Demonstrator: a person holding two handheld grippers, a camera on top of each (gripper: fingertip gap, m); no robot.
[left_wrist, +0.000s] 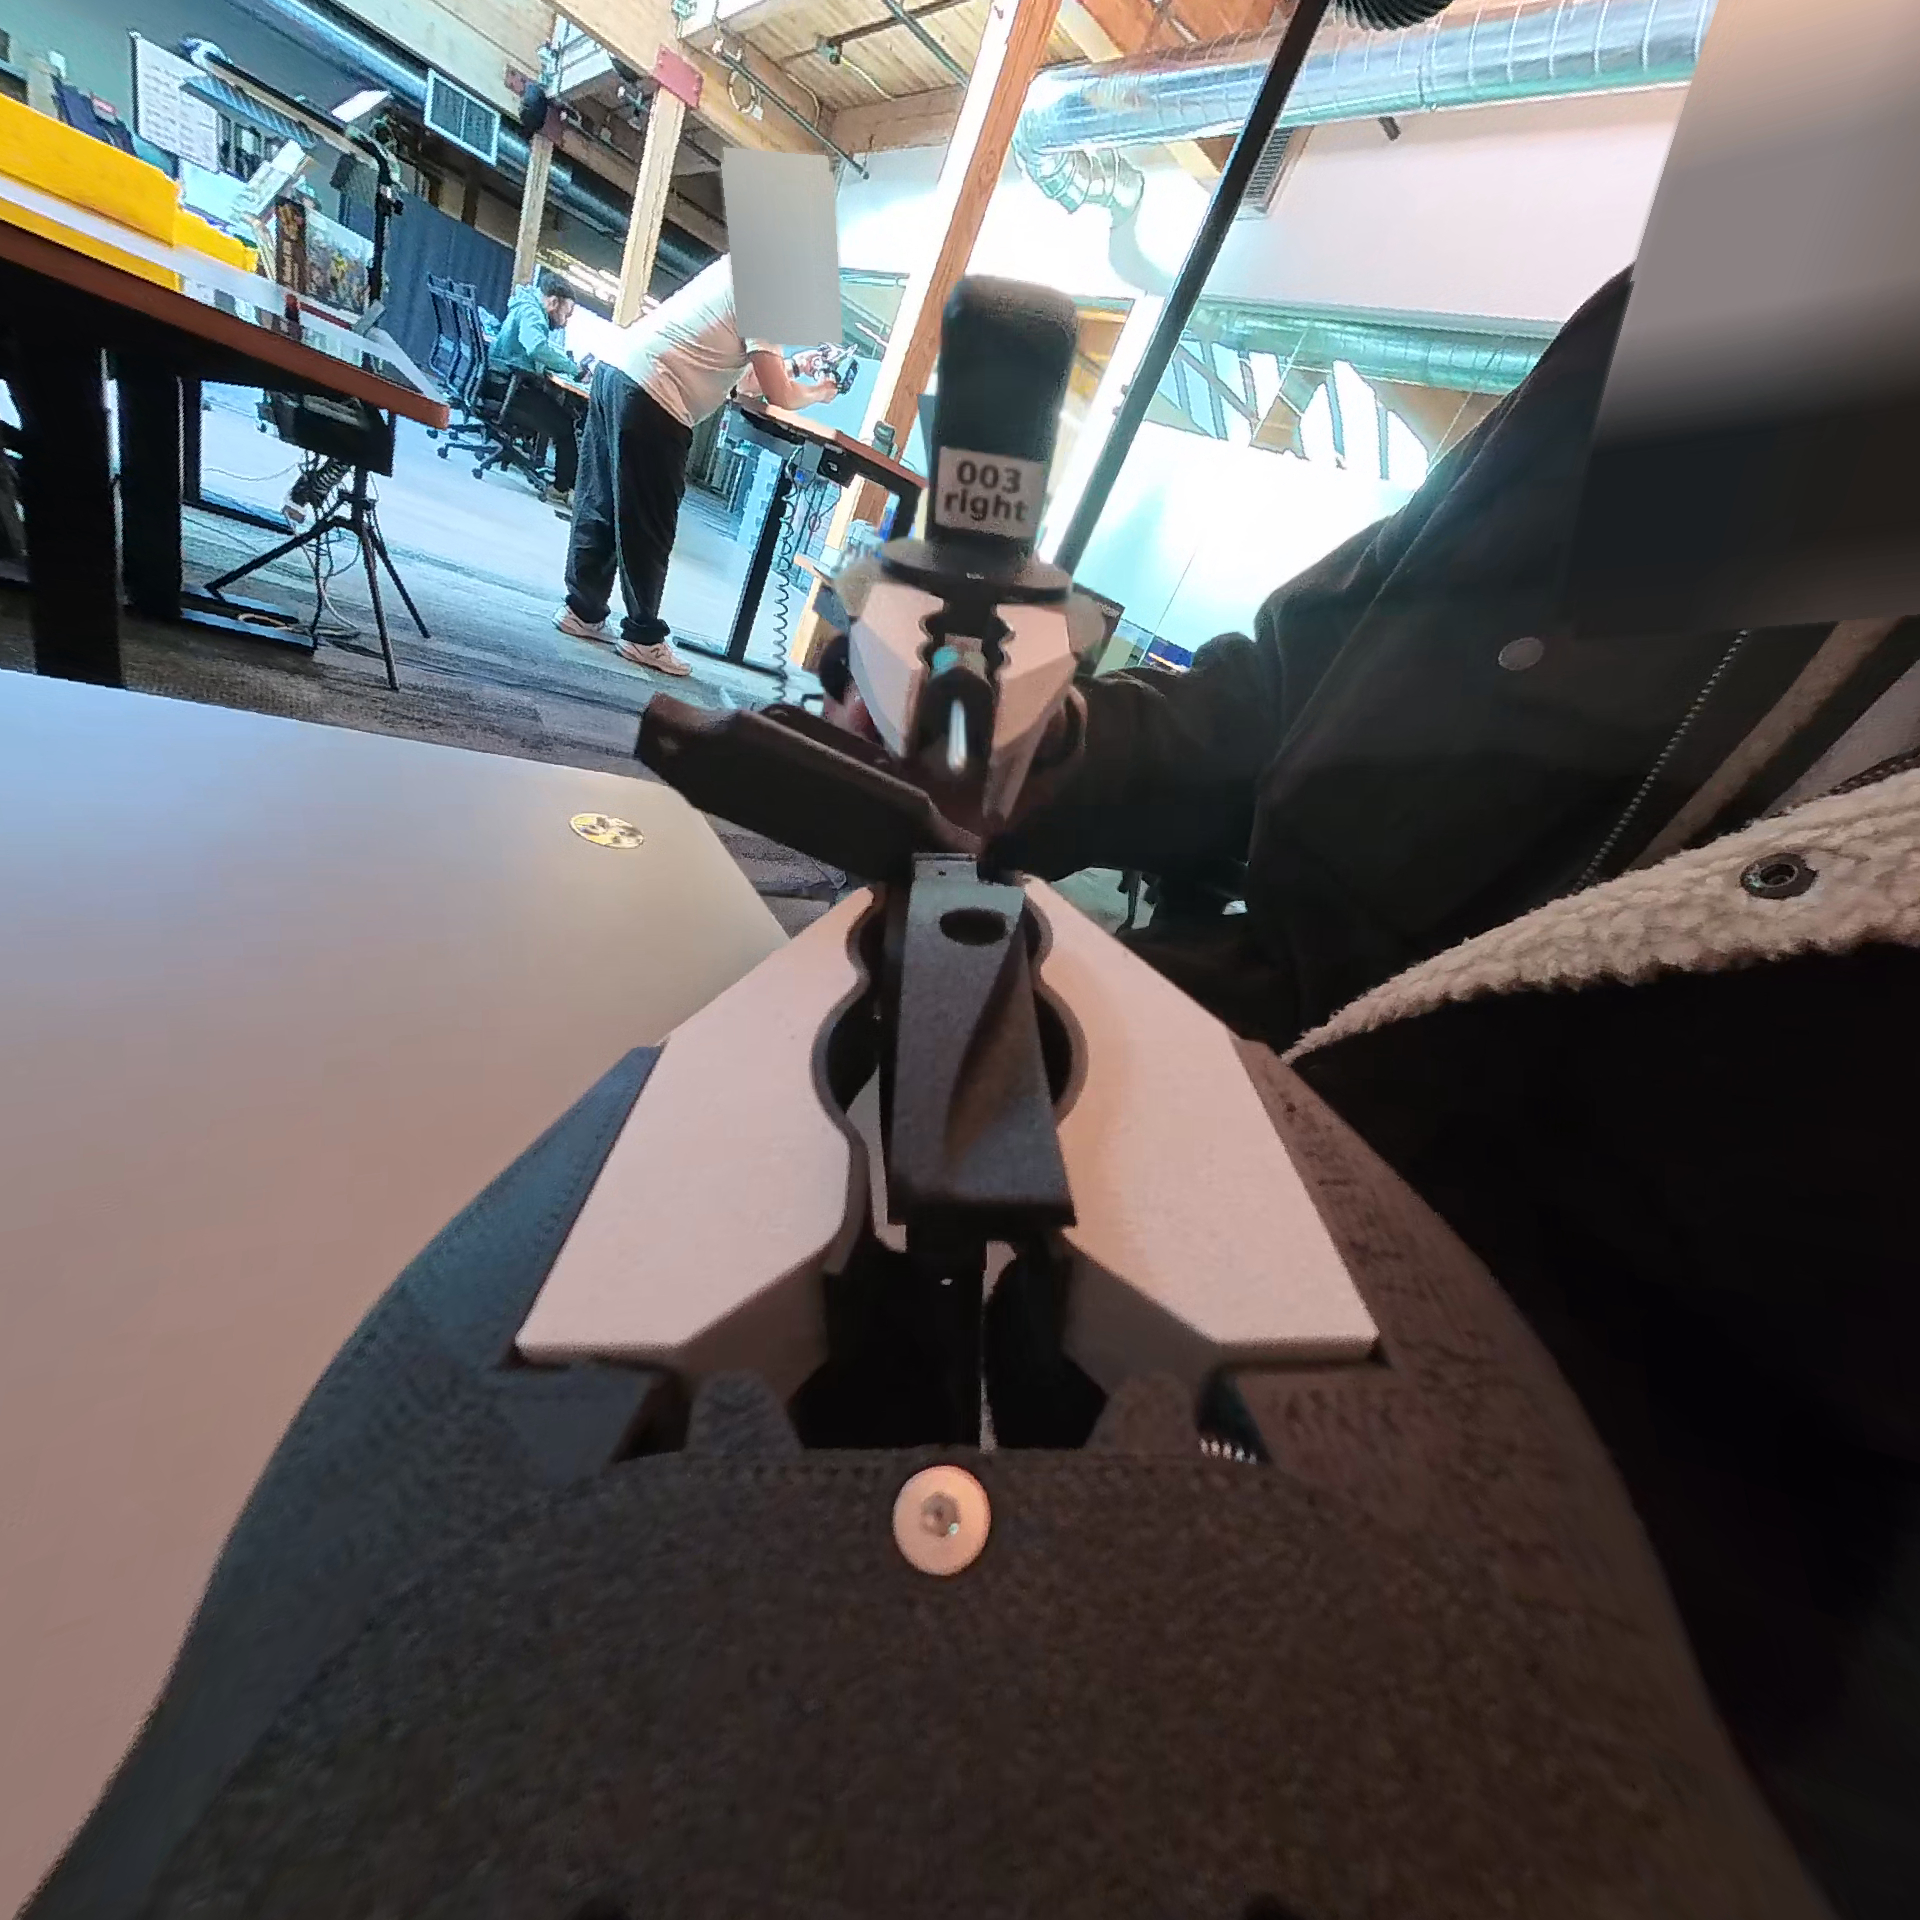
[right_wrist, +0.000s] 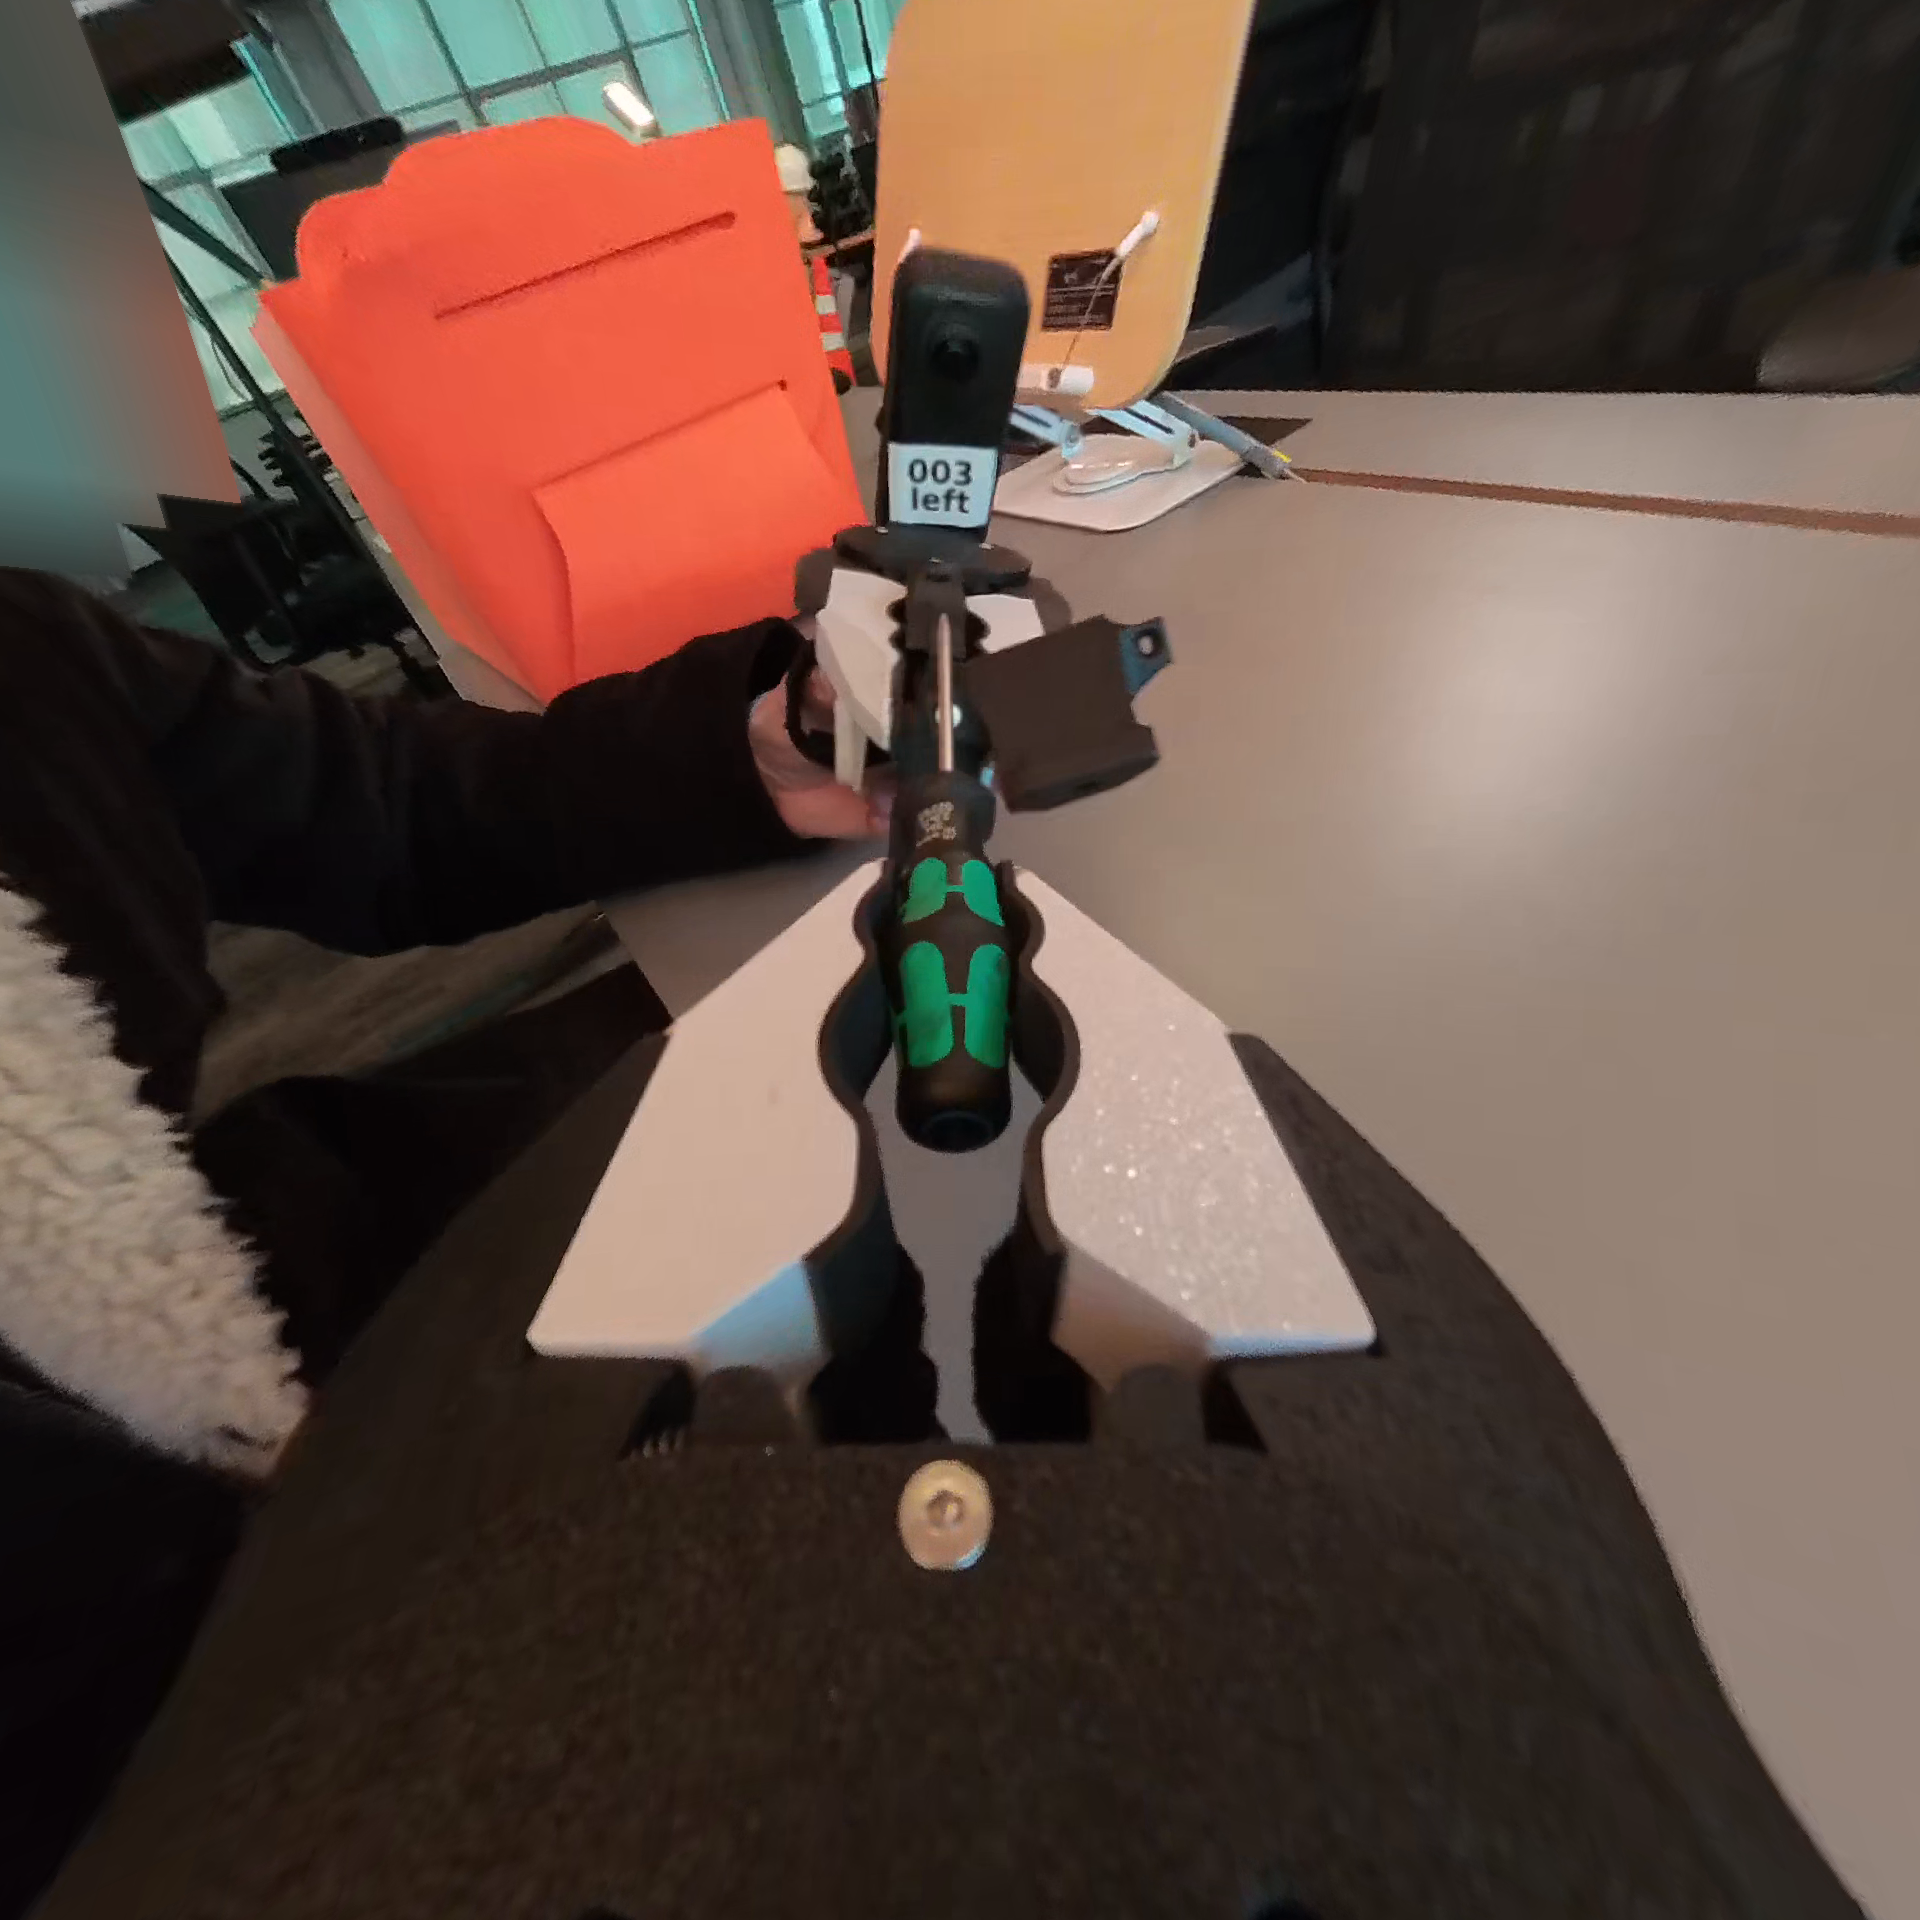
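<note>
Two labelled grippers, right gripper clamping screwdriver, left gripper perhaps bracket.

My fingers are pale white on a black textured body, and between them sits a screwdriver with a black handle marked in bright green blocks. My other pair clamps a matte black bracket. The tabletop is flat grey with a thin brown stripe. Behind stands a vivid orange cardboard piece. My sleeve is dark, its lining fleecy cream-white.
</note>
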